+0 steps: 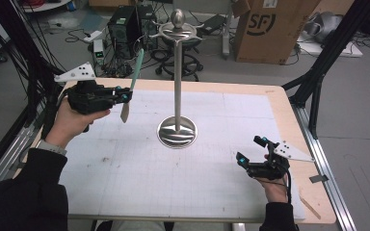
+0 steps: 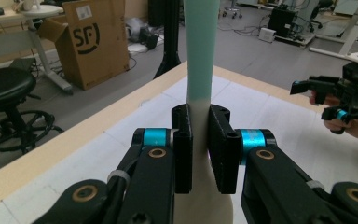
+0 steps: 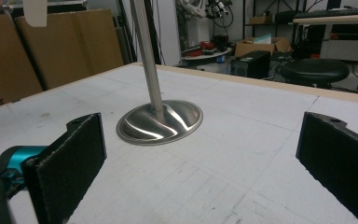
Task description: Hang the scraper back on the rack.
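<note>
My left gripper (image 1: 126, 95) is shut on a long utensil (image 1: 137, 67) with a mint-green handle and a cream end, held nearly upright above the table's left side. In the left gripper view its jaws clamp the utensil (image 2: 199, 56) at the cream part, just below the green, around my left gripper (image 2: 199, 140). A steel stand (image 1: 177, 72) with a round base and hooks under a knob rises at the table's middle. My right gripper (image 1: 250, 149) stays open near the right front, low over the table. Between its wide jaws (image 3: 200, 163) lies bare table, with the stand's base (image 3: 161, 121) beyond.
The white gridded mat (image 1: 139, 173) covers the wooden table. A thin wooden stick (image 1: 310, 206) lies at the front right corner. Beyond the far edge stand a black stool (image 1: 183, 55), computer towers (image 1: 123, 24) and a cardboard box (image 1: 270, 29). Black frame posts flank both sides.
</note>
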Tool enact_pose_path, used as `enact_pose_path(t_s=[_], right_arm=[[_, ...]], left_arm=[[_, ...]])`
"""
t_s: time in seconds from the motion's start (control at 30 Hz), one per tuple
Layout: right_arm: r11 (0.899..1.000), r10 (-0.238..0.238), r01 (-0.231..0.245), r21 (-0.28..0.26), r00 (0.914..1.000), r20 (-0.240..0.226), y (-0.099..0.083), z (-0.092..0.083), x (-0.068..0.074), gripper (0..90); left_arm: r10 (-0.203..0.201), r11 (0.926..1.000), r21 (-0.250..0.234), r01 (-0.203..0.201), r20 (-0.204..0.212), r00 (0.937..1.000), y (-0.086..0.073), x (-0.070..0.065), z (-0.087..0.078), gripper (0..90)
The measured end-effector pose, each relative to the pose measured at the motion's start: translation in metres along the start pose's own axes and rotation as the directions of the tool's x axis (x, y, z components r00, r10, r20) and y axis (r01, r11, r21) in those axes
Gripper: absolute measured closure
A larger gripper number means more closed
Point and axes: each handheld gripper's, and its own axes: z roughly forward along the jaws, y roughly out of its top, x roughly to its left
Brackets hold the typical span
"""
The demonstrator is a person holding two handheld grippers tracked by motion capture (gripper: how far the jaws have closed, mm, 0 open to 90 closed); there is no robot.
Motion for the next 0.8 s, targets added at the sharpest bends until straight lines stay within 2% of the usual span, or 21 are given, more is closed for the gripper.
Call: enact_pose_path(t_s=[0.13,0.33,0.5,0.8], right_arm=[[1.000,0.001,-0.001,-0.001,1.0000,0.001,0.000,-0.001,0.000,0.2],[1.000,0.003,-0.003,-0.002,1.0000,0.000,0.000,-0.001,0.000,0.2],[1.000,0.002,-0.002,-0.004,1.0000,0.001,0.000,-0.002,0.000,0.2],[1.000,0.004,-0.004,-0.003,1.0000,0.005,0.000,-0.002,0.000,0.2]], left_arm=[[0.029,0.9995,-0.009,-0.029,-0.004,0.9996,0.014,-0.004,0.000,80.5],[0.047,0.9985,-0.027,-0.048,-0.015,0.9988,0.026,-0.006,-0.003,80.5],[0.054,0.9980,-0.031,-0.055,-0.023,0.9983,0.030,-0.006,-0.001,80.5],[0.038,0.9981,-0.047,-0.040,-0.033,0.9987,0.030,-0.003,0.006,80.5]])
